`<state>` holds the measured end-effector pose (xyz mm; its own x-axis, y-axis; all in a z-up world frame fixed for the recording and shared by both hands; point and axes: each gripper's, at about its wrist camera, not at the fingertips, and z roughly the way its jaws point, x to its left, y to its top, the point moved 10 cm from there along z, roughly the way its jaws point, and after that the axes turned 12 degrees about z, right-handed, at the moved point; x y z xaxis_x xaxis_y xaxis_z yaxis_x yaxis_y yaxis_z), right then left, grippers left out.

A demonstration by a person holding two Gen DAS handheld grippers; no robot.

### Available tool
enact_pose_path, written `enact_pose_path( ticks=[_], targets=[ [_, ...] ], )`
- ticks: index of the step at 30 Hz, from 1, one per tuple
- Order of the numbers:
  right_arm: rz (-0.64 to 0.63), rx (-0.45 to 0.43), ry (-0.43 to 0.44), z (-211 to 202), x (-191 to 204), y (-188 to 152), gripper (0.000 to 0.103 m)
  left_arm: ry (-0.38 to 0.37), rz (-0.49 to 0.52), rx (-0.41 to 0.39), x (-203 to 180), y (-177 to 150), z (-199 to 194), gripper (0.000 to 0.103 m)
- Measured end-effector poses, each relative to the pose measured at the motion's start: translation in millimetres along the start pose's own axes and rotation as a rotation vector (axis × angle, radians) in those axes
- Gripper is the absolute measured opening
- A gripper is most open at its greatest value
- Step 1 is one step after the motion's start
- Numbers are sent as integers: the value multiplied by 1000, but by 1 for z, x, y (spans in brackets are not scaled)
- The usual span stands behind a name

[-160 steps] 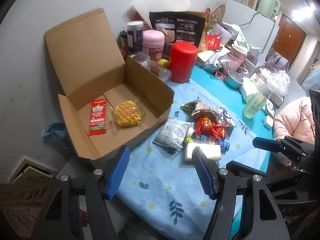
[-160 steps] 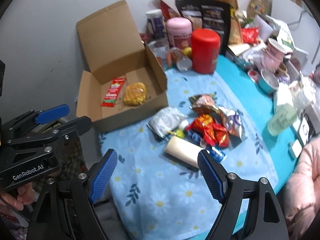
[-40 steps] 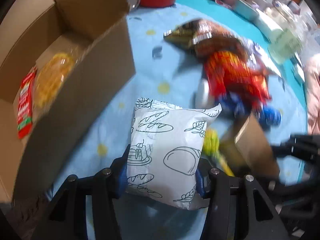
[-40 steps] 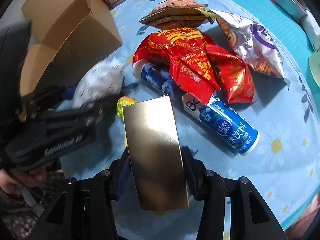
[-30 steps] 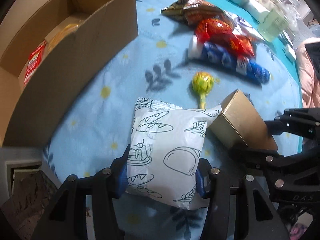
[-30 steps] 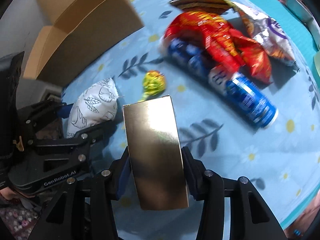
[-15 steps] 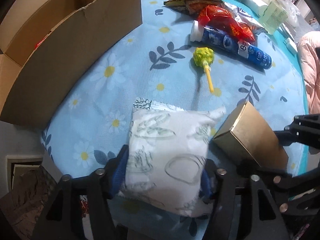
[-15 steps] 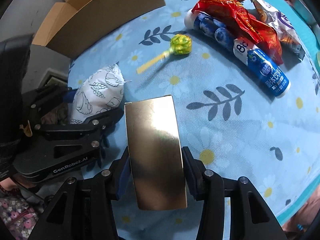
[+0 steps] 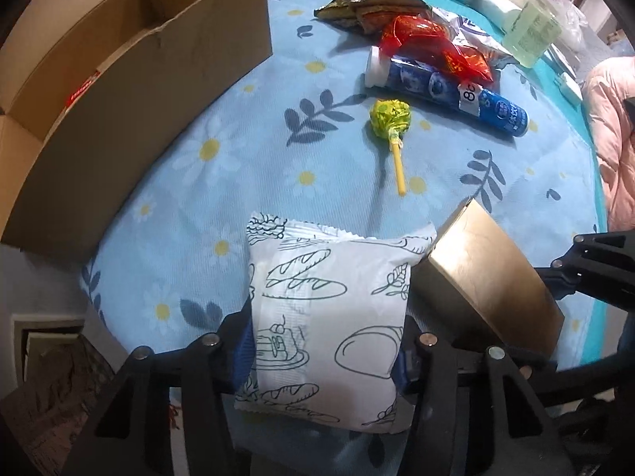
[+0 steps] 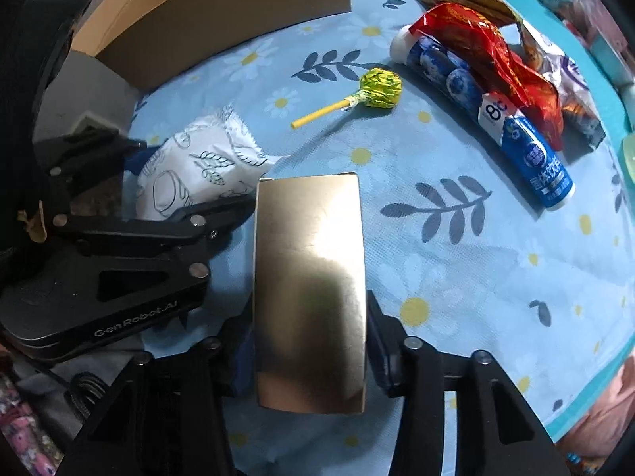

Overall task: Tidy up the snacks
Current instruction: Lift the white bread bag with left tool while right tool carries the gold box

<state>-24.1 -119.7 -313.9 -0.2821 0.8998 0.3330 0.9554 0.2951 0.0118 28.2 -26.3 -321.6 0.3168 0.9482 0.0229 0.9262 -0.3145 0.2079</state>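
lollipop (image 9: 391, 119) between box (image 9: 139, 79) and bottle (image 9: 448, 91)

The blue flowered cloth (image 9: 238, 150) is free at the centre. At 10 o'clock the cardboard box (image 9: 131, 67) wall blocks the way. At 1 o'clock lie a lollipop (image 9: 391, 119), a blue bottle (image 9: 448, 93) and the snack bags (image 9: 432, 45). At 4 o'clock the gold box (image 9: 488, 277) stands just beside the white packet (image 9: 325, 317).

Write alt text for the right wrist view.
The right gripper clamps a shiny gold rectangular box above a blue daisy-print tablecloth. A green-wrapped lollipop and blue drink bottle lie beyond; the left gripper holds a white bread-print packet.
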Motion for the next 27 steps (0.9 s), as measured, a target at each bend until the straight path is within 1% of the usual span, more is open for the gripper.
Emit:
enact_pose_path(
  ticks=[1, 4, 7, 9, 10, 11, 12, 13, 15, 20, 21, 27],
  targets=[
    [17, 6, 18, 0, 2, -1, 44, 0, -3, 1, 0, -3, -2, 53],
    [18, 2, 18, -3, 5, -4, 44, -27, -18, 1, -2, -9, -7, 53],
    [29, 10, 56, -5, 12, -7, 44, -40, -26, -4, -7, -14, -13, 53],
    [17, 13, 63, -6, 21, -10, 43, -38, -29, -13, -7, -13, -14, 53],
    [6, 11, 59, -13, 14, -12, 43, -37, -32, -18, -6, -14, -17, 53],
    [0, 10, 55, -14, 17, -11, 44, -36, -36, -24, -5, -14, -19, 53],
    [-9, 8, 55, -15, 22, -11, 43, -36, -40, -28, -6, -3, -13, 53],
    [-13, 5, 57, -16, 25, -10, 43, -36, -43, -34, -6, -2, -15, 53],
    [-22, -4, 60, -19, 32, -8, 43, -33, -48, -47, -4, -7, -25, 53],
    [-41, -24, 74, -25, 49, -1, 43, -17, -67, -81, 7, -4, -45, 53],
    [-44, -28, 77, -27, 54, 1, 43, -13, -70, -88, 11, -8, -53, 53],
    [-76, -68, 98, -42, 81, 18, 43, 8, -106, -141, 32, -8, -84, 52]
  ],
)
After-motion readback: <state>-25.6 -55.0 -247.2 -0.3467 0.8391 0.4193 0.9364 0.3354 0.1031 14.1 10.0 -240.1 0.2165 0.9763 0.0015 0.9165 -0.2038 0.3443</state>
